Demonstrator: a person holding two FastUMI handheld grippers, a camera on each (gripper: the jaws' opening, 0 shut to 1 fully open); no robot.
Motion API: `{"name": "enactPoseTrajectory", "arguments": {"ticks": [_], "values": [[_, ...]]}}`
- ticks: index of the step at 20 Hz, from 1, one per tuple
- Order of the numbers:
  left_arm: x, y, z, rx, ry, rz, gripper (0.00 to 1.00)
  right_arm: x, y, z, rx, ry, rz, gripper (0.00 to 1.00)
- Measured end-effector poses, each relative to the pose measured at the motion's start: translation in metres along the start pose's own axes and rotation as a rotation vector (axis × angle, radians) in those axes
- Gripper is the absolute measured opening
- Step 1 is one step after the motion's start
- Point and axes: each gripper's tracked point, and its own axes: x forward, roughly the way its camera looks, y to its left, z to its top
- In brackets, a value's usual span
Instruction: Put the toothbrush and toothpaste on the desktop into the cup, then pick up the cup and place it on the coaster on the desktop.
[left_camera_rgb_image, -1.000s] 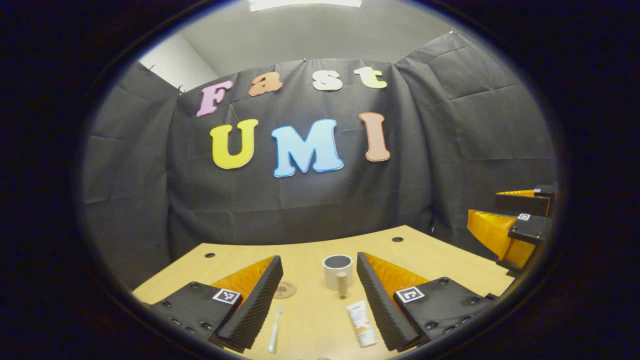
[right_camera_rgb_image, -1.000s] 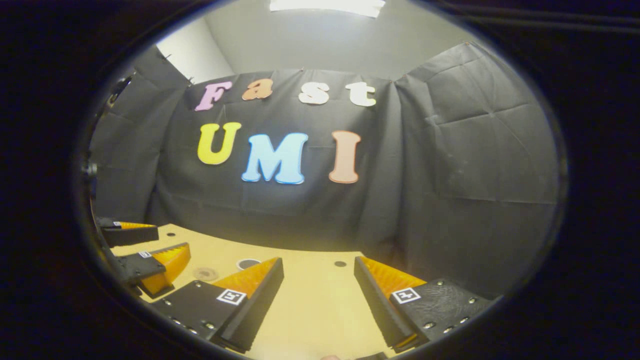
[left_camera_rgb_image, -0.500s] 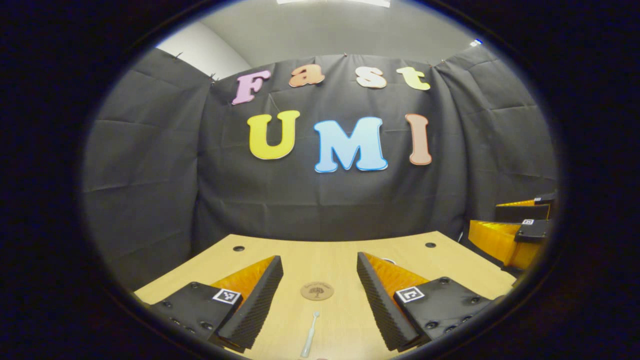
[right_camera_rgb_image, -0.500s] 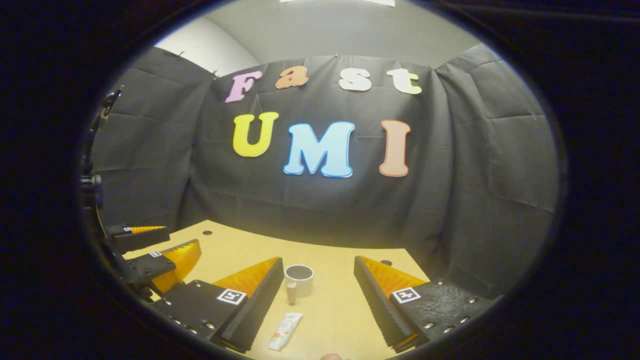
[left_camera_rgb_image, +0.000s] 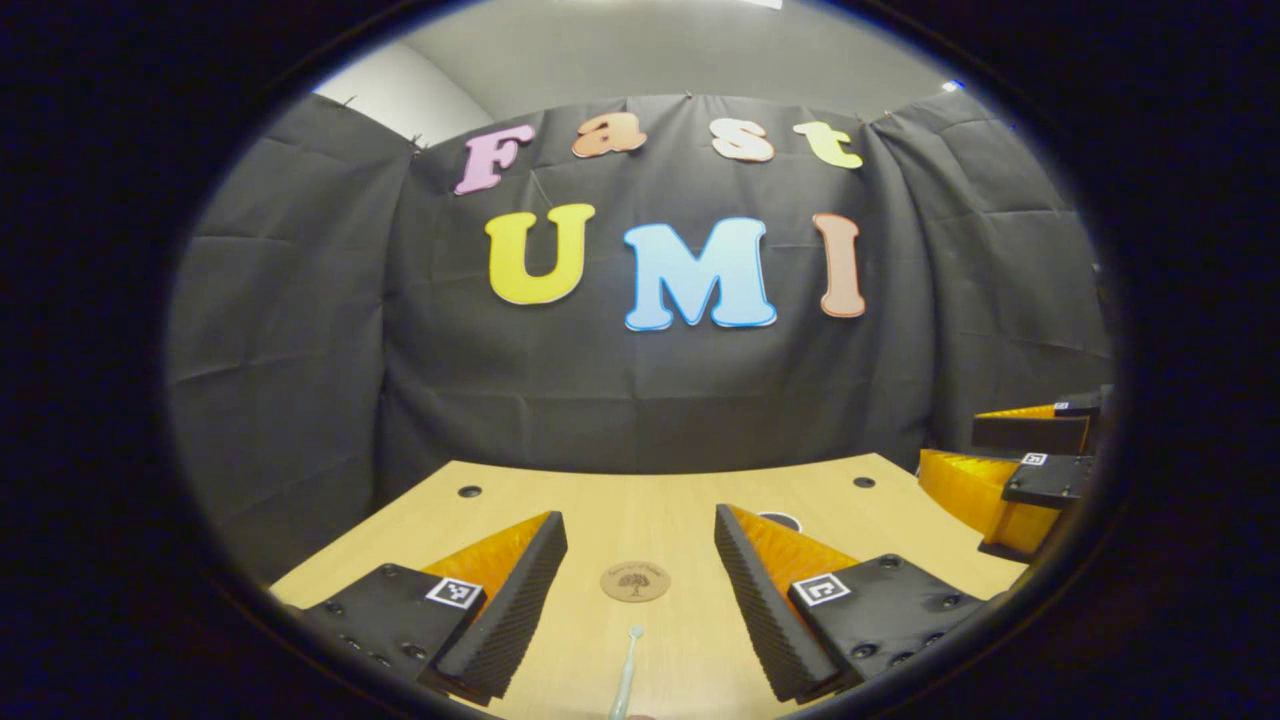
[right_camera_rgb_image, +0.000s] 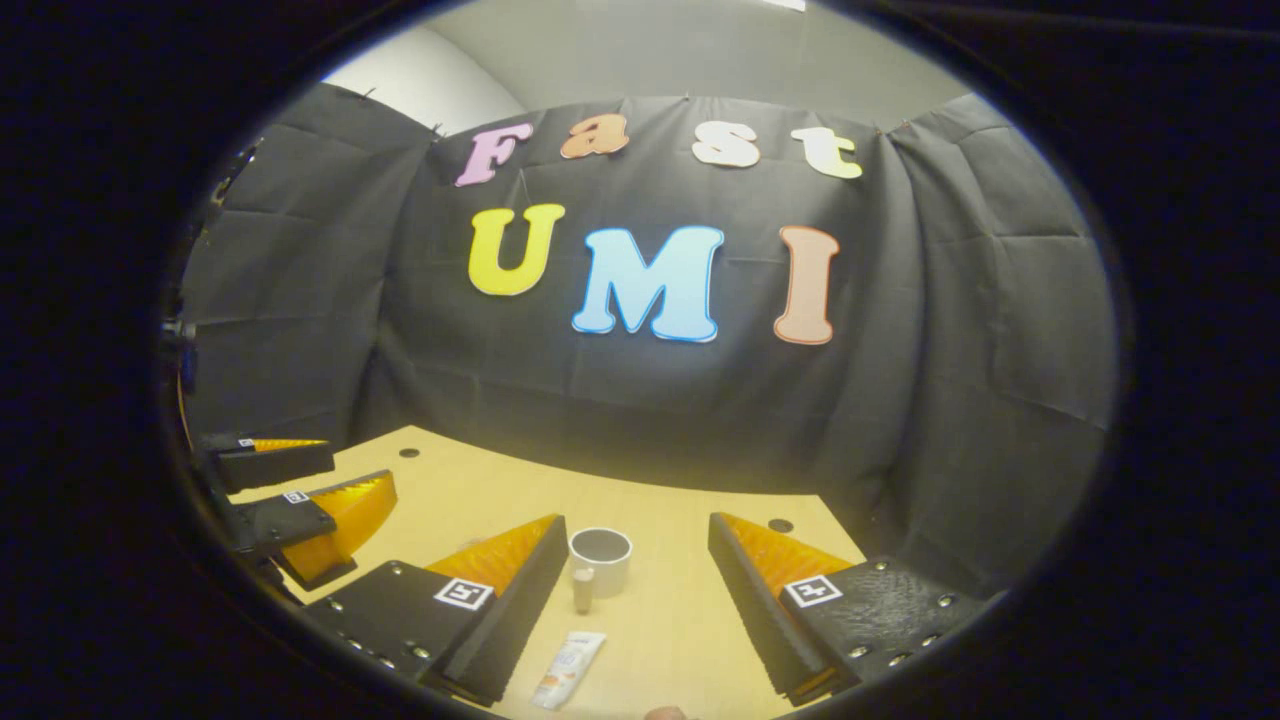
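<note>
Toothbrush (left_camera_rgb_image: 626, 680): cut off at the bottom edge
Cup (right_camera_rgb_image: 600, 558): round, white
Toothpaste (right_camera_rgb_image: 567, 670): flat tube
Left gripper (left_camera_rgb_image: 640, 575): fingers spread, empty
Right gripper (right_camera_rgb_image: 637, 575): fingers spread, empty

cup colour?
White outside, dark grey inside; the cup shows best in the right gripper view, standing on the desktop.

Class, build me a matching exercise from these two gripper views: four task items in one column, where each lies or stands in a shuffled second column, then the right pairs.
1. toothbrush
2. toothpaste
3. cup
4. coaster

A. flat disc beyond the toothbrush, left gripper view
B. upright, handle toward the camera, right gripper view
C. lying between the left gripper fingers
D. lying nearer the camera than the cup

Pairs: 1-C, 2-D, 3-B, 4-A
</note>
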Motion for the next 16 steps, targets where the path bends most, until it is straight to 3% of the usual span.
{"name": "enactPoseTrajectory", "arguments": {"ticks": [16], "values": [[0.063, 0.004, -0.139, -0.006, 0.486, -0.107, 0.97, 0.041, 0.043, -0.11, 0.098, 0.496, 0.053, 0.9]]}}
